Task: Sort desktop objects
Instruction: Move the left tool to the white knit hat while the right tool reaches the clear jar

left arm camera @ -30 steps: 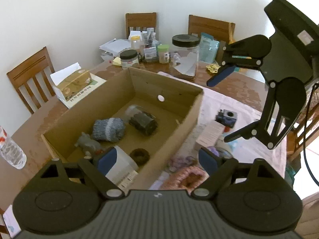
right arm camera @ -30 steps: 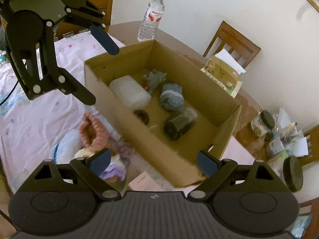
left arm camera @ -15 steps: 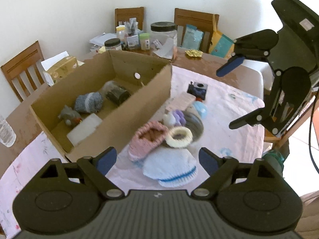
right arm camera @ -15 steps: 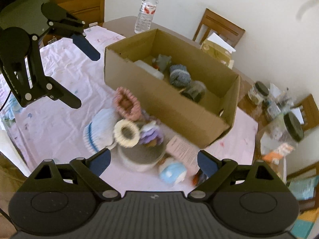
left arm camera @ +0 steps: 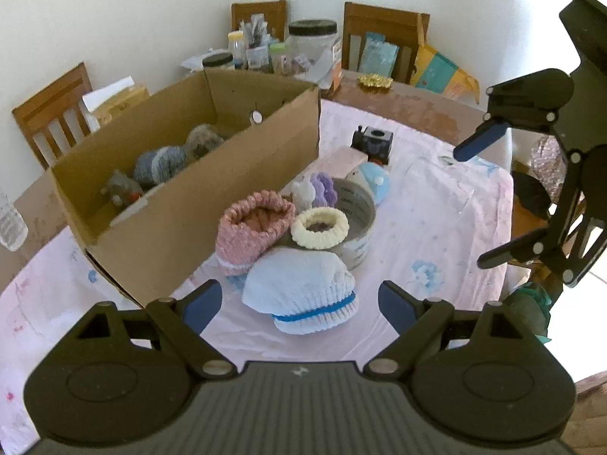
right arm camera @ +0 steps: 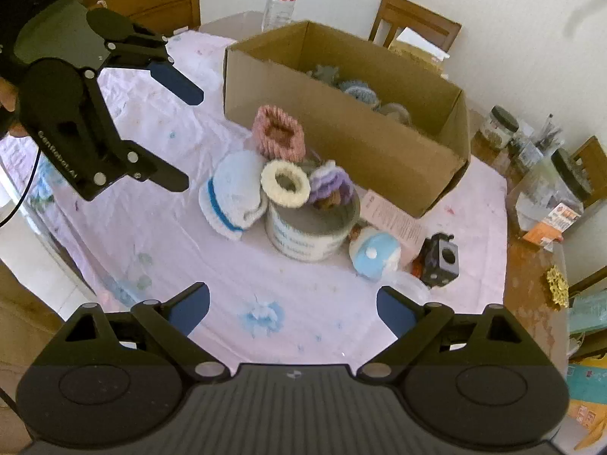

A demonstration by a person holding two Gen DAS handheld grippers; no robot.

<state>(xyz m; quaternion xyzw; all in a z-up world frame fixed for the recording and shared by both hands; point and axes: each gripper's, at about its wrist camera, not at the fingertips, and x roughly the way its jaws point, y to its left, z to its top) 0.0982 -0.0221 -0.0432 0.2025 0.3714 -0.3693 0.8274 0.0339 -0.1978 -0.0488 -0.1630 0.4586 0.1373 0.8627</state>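
1. Between the wide-open, empty fingers of the left gripper now sits the white-and-blue knitted hat; a second ago the cardboard box filled that spot.
2. Just beyond the hat lie the pink knitted pouch, cream ring and tape roll, unsorted on the desk.
3. Beyond the right gripper, fingers also spread and empty, the same pile has come into view.
4. Likely the next pick starts here.

- The left gripper has been drawn back from over the box to above the white hat.
- The right gripper has likewise been withdrawn from the box to above the cloth, jaws wide apart.
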